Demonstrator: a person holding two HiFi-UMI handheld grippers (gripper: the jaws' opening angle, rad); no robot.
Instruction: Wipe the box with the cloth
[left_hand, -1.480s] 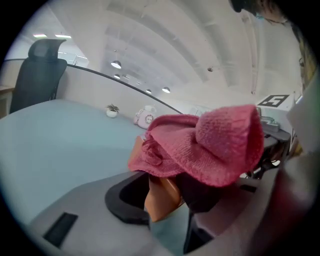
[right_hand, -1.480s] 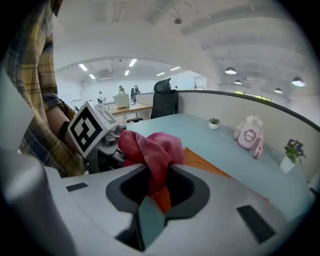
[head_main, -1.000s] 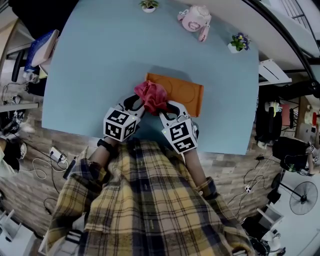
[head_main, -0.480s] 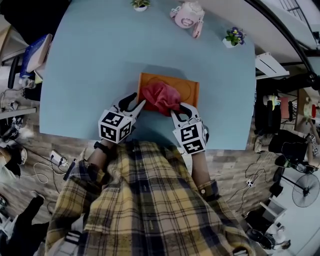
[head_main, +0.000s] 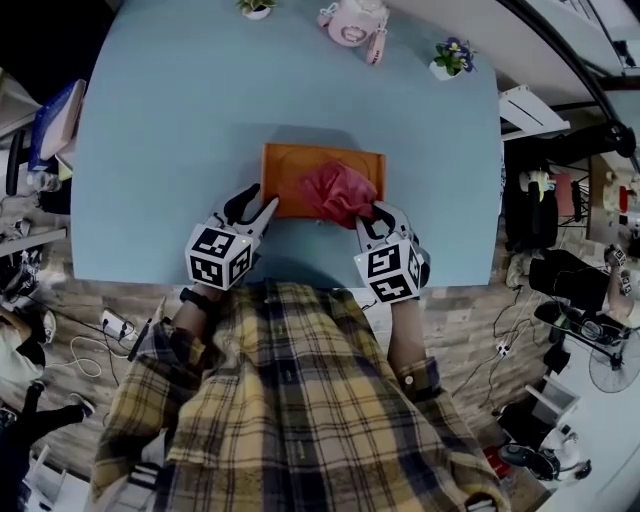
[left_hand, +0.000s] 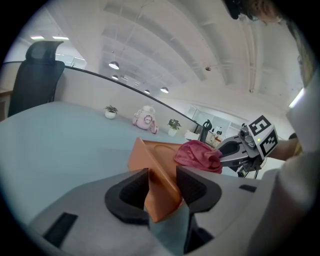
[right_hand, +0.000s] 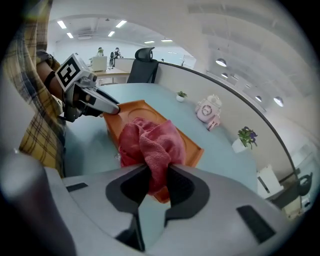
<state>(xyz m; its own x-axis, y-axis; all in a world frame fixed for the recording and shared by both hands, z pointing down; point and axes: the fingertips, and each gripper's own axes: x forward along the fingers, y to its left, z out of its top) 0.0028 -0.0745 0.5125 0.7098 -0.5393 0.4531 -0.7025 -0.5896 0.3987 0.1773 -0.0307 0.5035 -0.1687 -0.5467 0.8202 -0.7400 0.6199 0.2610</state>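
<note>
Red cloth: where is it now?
Head view, just right of centre: the red cloth lies bunched on the right half of the orange box, pinched in the right claw at the box's near edge.

The right tongs are dragging the pinched red cloth across the orange box, from its left end toward its right end.

Yellow plaid shirt, black wristband
</note>
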